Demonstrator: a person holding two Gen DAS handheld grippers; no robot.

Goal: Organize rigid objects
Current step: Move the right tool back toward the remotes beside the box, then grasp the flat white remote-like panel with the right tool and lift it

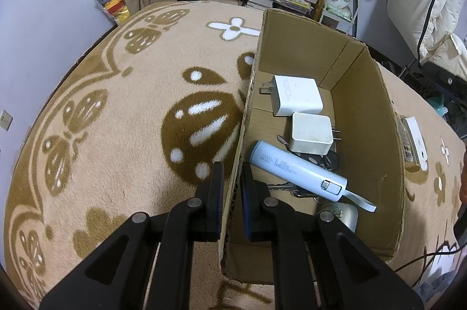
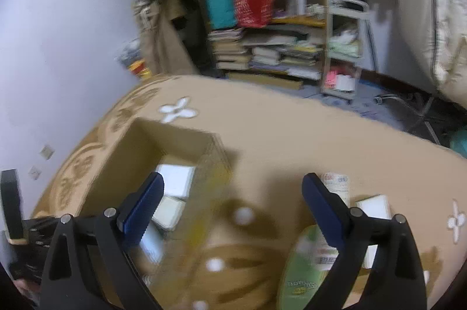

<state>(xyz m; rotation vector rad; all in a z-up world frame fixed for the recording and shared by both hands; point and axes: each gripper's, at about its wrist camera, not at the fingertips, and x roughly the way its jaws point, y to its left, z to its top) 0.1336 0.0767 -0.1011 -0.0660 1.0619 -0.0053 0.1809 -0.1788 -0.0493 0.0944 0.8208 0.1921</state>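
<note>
left gripper (image 1: 232, 187) pinches cardboard box (image 1: 370, 117) wall; right gripper (image 2: 232, 206) wide, empty.

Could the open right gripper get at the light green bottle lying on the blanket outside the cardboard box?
Probably yes: the right gripper is open and empty, and the light green bottle lies uncovered just below its right finger, though the view is blurred.

Open cardboard box (image 1: 364, 117) on the patterned blanket holds two white chargers (image 1: 294, 99), a pale-blue power bank (image 1: 294, 169); keys (image 1: 280, 187) beneath.
</note>
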